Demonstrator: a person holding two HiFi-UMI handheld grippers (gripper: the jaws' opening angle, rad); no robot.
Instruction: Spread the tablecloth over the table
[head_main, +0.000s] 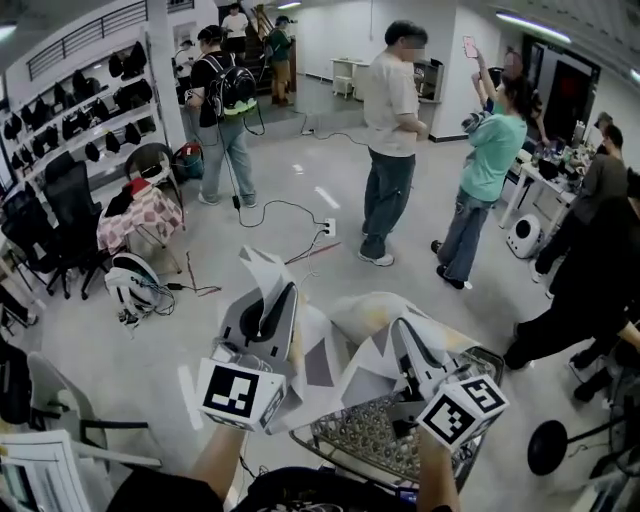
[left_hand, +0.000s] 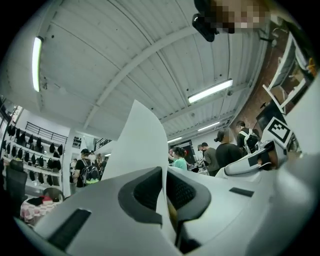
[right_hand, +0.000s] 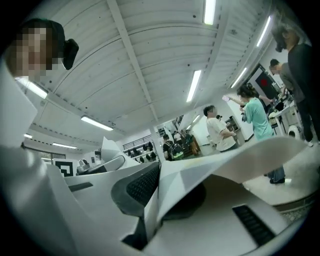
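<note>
Tablecloth (head_main: 332, 342) is held crumpled in the air above the mesh table (head_main: 372, 440), none of it laid flat. Left gripper (head_main: 274, 292) and right gripper (head_main: 404, 336) are each clamped on its edge. Judged early: opening out and laying down are not yet done.

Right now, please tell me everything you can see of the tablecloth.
The tablecloth is a thin, off-white sheet, stiffly creased, with a faint yellowish patch. It hangs crumpled above the wire-mesh table, raised by two edges: the left gripper and the right gripper each pinch one, jaws shut on it.
</note>
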